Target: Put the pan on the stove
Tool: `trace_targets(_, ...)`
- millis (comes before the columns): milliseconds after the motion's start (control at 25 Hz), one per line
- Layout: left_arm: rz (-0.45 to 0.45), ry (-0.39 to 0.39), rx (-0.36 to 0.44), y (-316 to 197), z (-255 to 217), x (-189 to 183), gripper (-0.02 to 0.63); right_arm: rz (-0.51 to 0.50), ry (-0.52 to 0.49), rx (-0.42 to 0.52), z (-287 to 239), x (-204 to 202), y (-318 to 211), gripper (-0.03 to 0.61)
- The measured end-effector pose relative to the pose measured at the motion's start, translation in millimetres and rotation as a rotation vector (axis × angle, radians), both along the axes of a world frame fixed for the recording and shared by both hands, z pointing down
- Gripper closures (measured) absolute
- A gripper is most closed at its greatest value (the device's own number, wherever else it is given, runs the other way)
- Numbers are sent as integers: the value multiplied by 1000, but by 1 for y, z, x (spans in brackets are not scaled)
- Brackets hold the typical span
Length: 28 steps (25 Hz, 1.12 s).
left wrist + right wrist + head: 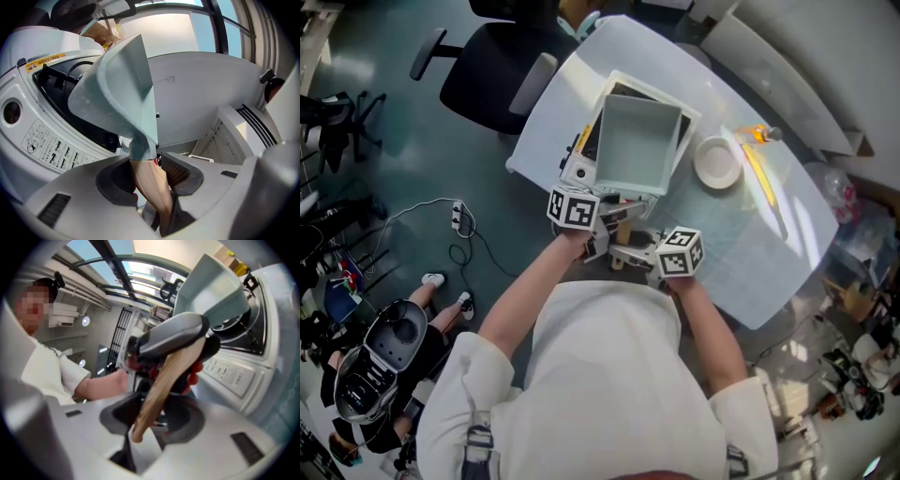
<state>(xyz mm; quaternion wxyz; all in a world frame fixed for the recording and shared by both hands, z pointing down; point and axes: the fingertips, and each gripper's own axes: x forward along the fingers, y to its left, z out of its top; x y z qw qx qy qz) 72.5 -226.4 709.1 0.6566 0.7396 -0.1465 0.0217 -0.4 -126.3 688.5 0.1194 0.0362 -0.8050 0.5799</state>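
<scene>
L tongs (151, 182) + R tongs (151, 414) both clamped on wooden handle (149, 180) of pan (637, 145). Double grip prob. keeps heavy square body from tipping. Pan tilted just over stove (578, 172), apparently not seated yet. Handle juts past stove's near edge.

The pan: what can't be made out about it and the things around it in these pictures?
- Head view: the pan covers most of the stove, so the cooking surface is largely hidden.
- All views: whether the pan's underside touches the stove; no view shows the gap.
- Left gripper view: the print on the stove's control panel is too small to read.
- Head view: the bottle is tiny and in glare; its label is unreadable.
</scene>
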Motion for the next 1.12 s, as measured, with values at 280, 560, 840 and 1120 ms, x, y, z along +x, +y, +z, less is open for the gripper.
trace_targets(280,21,-11,-9,-7,26,-5,437,10,24,-23,23,-4,-9,407)
trace_targets(560,34,3,-16,-11,41,-3,434,26,47,-47,39,-4,-14,407)
trace_targets(840,43,17,-38,-12,49,-6,433,35,52,-61,45,-8,-17,406)
trace_targets(1120,60,37,-45,-14,51,-7,430,65,45,-65,48,-11,-21,405)
